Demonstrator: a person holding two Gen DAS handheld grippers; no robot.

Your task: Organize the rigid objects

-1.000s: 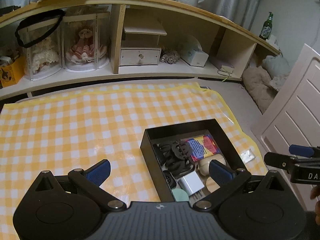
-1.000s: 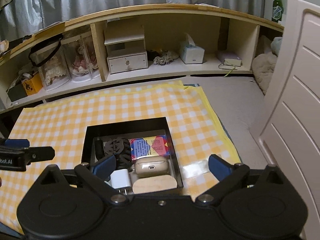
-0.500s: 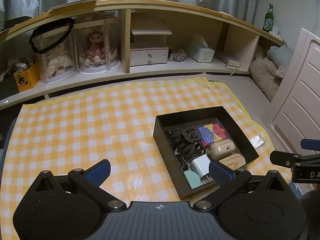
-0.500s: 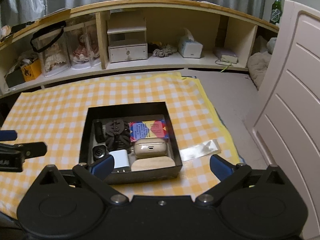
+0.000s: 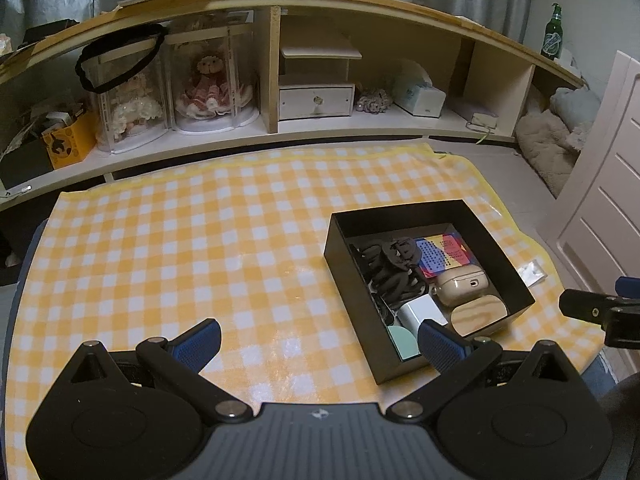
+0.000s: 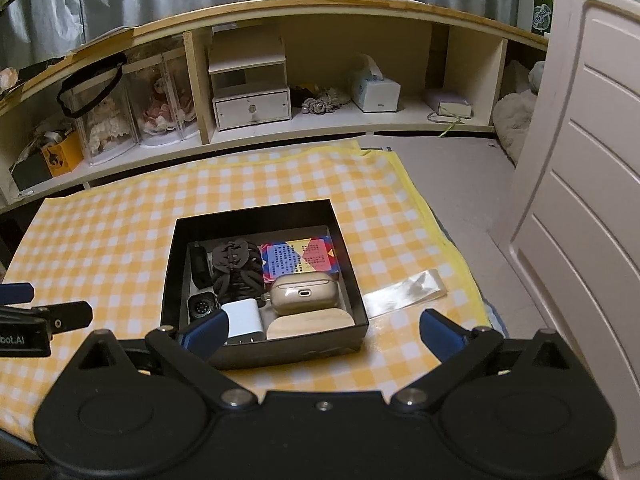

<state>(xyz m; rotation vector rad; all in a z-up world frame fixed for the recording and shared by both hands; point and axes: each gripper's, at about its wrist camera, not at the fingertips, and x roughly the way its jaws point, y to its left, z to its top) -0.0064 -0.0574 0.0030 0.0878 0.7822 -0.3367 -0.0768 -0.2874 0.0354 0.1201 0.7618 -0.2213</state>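
Note:
A black open box (image 6: 256, 216) sits on the yellow checked cloth (image 6: 100, 240); it also shows in the left wrist view (image 5: 400, 210). Inside lie a black hair claw (image 6: 236, 268), a colourful card pack (image 6: 300, 258), a beige earbud case (image 6: 306, 294), a wooden oval piece (image 6: 310, 322), a white charger (image 6: 244, 316) and a smartwatch (image 6: 202, 306). My left gripper (image 5: 318, 342) is open and empty, held above the cloth left of the box. My right gripper (image 6: 322, 330) is open and empty, above the box's near edge.
A clear plastic sleeve (image 6: 404, 292) lies on the cloth right of the box. A low wooden shelf (image 6: 320, 4) with doll cases (image 5: 168, 92), a small drawer (image 6: 252, 110) and a tissue box (image 6: 376, 90) runs behind. A white door (image 6: 580, 200) stands at right.
Both grippers have pulled back and up from the box, so more of the cloth and shelf shows. The box and its contents have not moved. Both stay open.

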